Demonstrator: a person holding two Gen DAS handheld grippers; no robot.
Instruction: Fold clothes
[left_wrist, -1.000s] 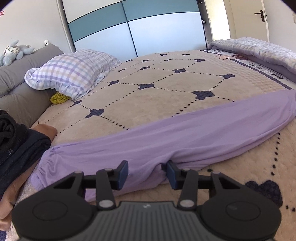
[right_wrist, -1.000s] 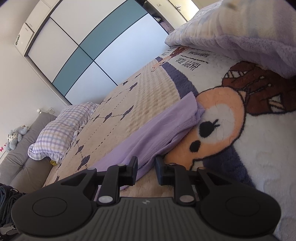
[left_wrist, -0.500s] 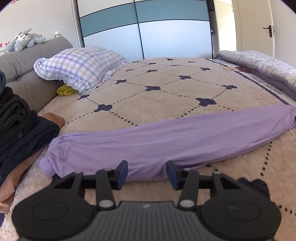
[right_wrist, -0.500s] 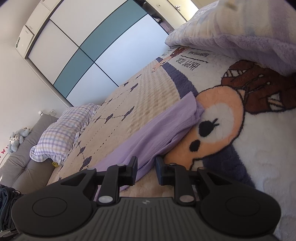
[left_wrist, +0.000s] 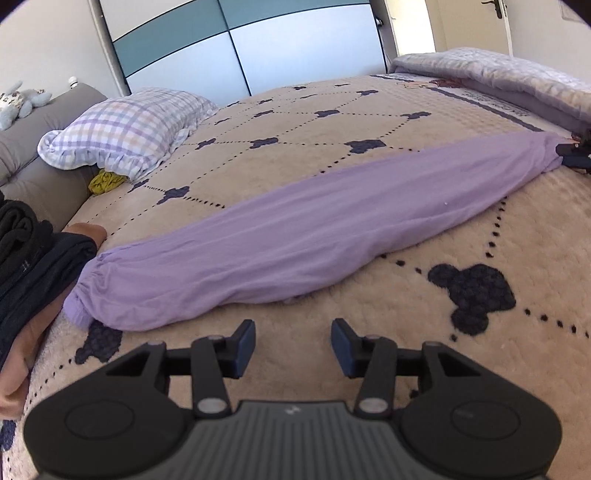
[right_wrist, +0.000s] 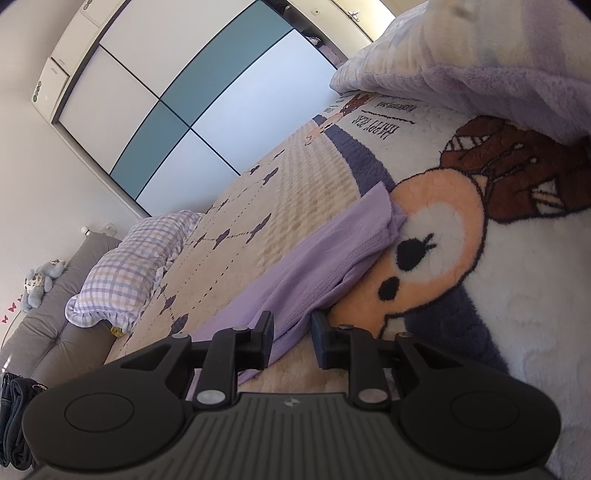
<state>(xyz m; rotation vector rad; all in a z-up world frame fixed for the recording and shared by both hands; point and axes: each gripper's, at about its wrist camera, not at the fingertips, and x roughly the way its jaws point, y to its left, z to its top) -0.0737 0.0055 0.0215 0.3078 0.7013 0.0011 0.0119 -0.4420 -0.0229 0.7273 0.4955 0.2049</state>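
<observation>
A long purple garment (left_wrist: 306, 236), folded lengthwise, lies flat across the beige patterned bedspread (left_wrist: 295, 147). My left gripper (left_wrist: 293, 345) hovers open just short of its near edge, nothing between the fingers. My right gripper (right_wrist: 292, 339) sits at the garment's other end (right_wrist: 325, 266), beside a cartoon face on the blanket. Its jaws stand narrowly apart, with the cloth's edge lying loosely between them and a gap showing by the right pad. In the left wrist view the right gripper (left_wrist: 576, 155) shows at the far right end of the garment.
A stack of dark folded clothes (left_wrist: 26, 258) over a tan one sits at the left edge. A checked pillow (left_wrist: 125, 129), a yellow-green cloth (left_wrist: 105, 182) and a grey headboard (left_wrist: 37, 147) lie beyond. A lavender quilt (left_wrist: 498, 77) is piled at the far right.
My left gripper has drawn back off the purple garment, whose near edge lay between its jaws before; it now hangs over bare bedspread. The right gripper has kept still.
</observation>
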